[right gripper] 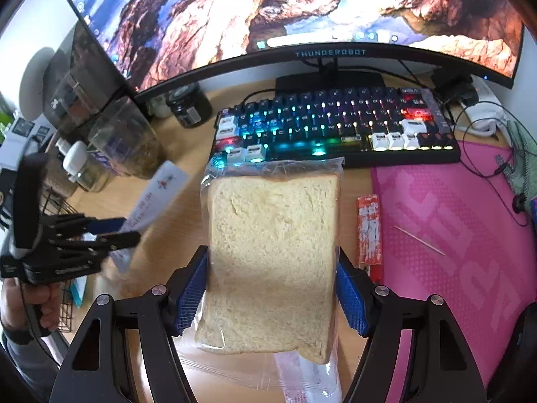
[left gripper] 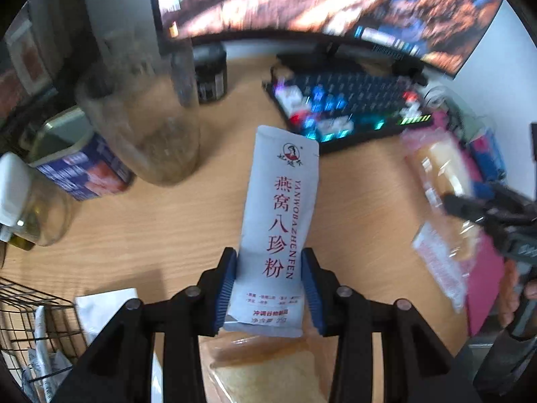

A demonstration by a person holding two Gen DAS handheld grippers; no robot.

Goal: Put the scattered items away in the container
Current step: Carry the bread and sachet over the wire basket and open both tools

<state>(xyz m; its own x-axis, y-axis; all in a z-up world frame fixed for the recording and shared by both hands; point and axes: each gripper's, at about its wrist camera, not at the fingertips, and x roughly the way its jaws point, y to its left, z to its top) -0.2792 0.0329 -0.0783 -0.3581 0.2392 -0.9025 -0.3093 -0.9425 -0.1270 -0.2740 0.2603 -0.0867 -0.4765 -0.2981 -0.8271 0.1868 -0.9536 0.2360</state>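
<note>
My left gripper (left gripper: 270, 288) is shut on the lower part of a white sachet (left gripper: 282, 221) with red lettering, held above the wooden desk. A bagged bread slice (left gripper: 268, 369) lies under it. The wire basket (left gripper: 30, 305) at the lower left holds several packets. My right gripper (right gripper: 272, 295) is shut on another bagged bread slice (right gripper: 272, 252), its blue pads (right gripper: 189, 297) pressing both sides. In the right wrist view the left gripper (right gripper: 120, 231) carries the sachet (right gripper: 157, 194) near the basket (right gripper: 63, 215). An orange-red sachet (right gripper: 369, 231) lies by the pink mat (right gripper: 453, 235).
A tall glass jar (left gripper: 144, 127), a blue tin (left gripper: 80, 168), a white-capped bottle (left gripper: 30, 208) and a dark jar (left gripper: 211, 74) crowd the left. The lit keyboard (right gripper: 335, 124) and monitor (right gripper: 302, 6) stand behind. A thin stick (right gripper: 419, 240) and cables lie on the mat.
</note>
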